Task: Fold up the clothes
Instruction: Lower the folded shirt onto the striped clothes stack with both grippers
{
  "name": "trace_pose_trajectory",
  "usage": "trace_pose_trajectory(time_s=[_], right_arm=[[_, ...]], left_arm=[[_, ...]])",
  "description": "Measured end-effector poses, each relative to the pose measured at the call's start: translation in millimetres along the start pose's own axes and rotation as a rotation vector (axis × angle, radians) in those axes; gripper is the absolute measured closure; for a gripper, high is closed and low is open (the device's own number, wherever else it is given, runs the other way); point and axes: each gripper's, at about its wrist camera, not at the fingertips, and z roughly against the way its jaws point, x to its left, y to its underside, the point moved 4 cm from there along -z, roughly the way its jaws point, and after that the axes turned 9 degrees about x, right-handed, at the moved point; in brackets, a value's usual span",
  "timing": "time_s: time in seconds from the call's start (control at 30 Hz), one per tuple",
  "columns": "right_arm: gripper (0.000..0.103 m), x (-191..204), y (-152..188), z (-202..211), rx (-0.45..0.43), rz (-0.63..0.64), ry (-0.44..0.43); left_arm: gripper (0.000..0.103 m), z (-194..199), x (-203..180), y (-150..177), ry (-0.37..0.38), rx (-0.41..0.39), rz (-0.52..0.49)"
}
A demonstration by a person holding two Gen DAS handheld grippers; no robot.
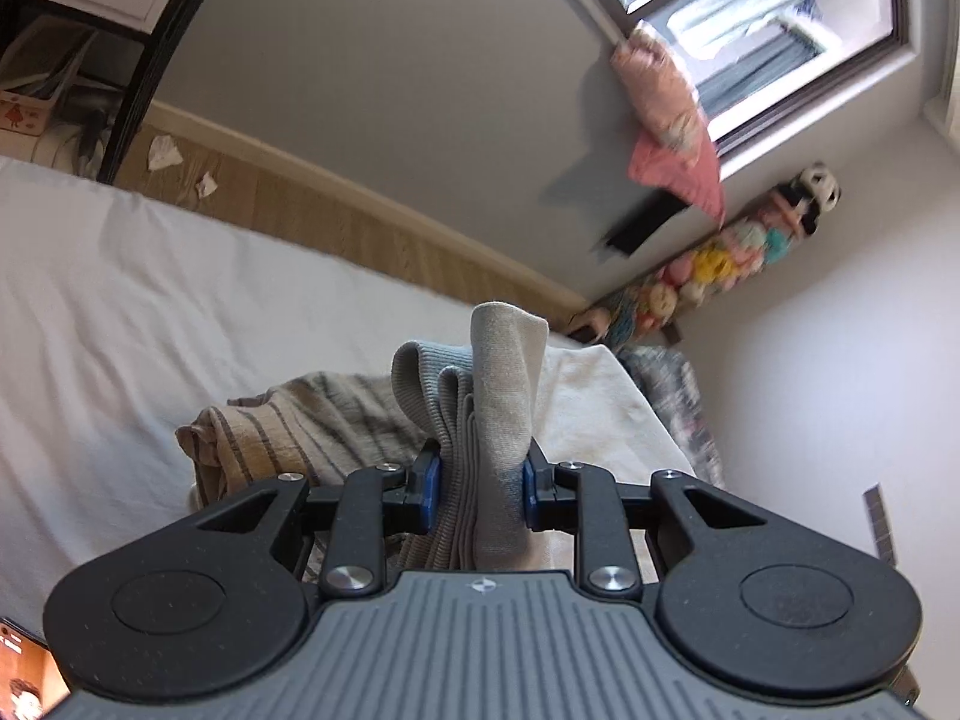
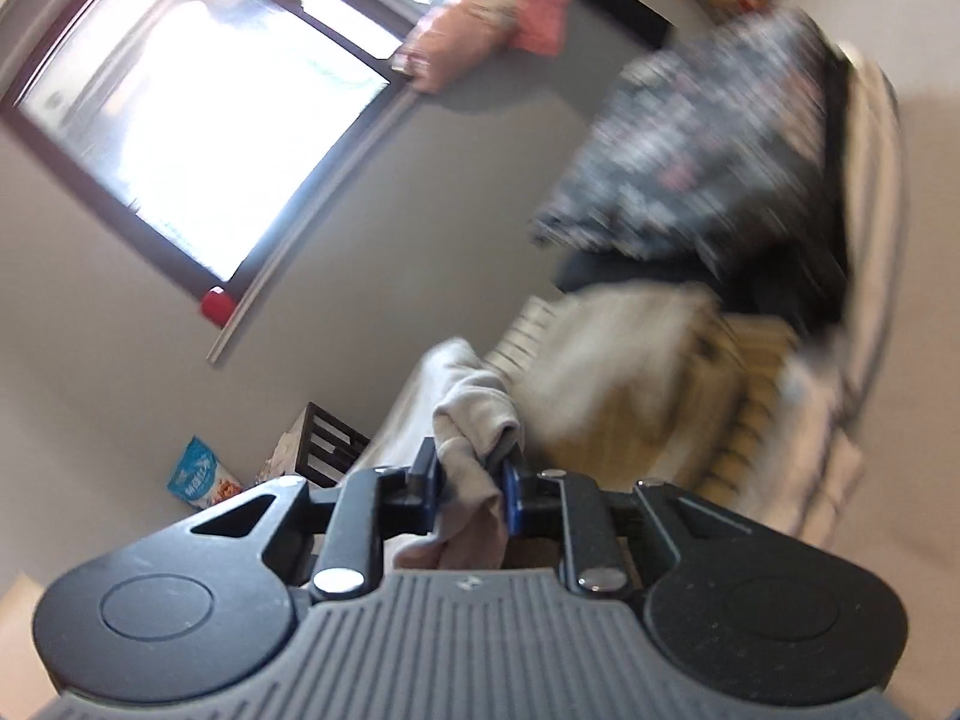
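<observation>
A beige-grey garment [image 1: 501, 414] with a ribbed hem stands bunched between the blue pads of my left gripper [image 1: 480, 483], which is shut on it above the white bed [image 1: 120, 300]. In the right wrist view my right gripper [image 2: 471, 486] is shut on another bunch of the same beige-grey cloth [image 2: 474, 420], which droops between its pads. A brown-striped garment [image 1: 288, 426] and a cream one [image 1: 594, 414] lie on the bed behind the left gripper.
A heap of clothes with a dark patterned piece [image 2: 708, 168] and a cream and yellow piece [image 2: 648, 384] lies to the right. A pink cloth [image 1: 672, 126] hangs by the window [image 1: 768, 18]. Soft toys [image 1: 720, 264] line the wall. Crumpled tissues [image 1: 165, 153] lie on the wood floor.
</observation>
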Motion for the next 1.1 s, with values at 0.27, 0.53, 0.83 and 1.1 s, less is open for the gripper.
trace_pose_trajectory(time_s=[0.27,0.53,0.83,1.1], right_arm=[[0.081,-8,-26,-17,0.012,-0.061,0.141],[0.081,-63,3,-46,0.054,-0.186,0.227],[0.073,-62,4,-41,0.038,-0.171,0.259],[0.066,-3,0,4,-0.045,0.111,0.308]], left_arm=[[0.074,-9,4,25,0.022,-0.013,0.105],[0.073,-45,34,26,-0.026,0.043,0.085],[0.065,-37,12,22,-0.052,0.065,-0.086],[0.055,22,3,11,-0.039,-0.009,-0.236]])
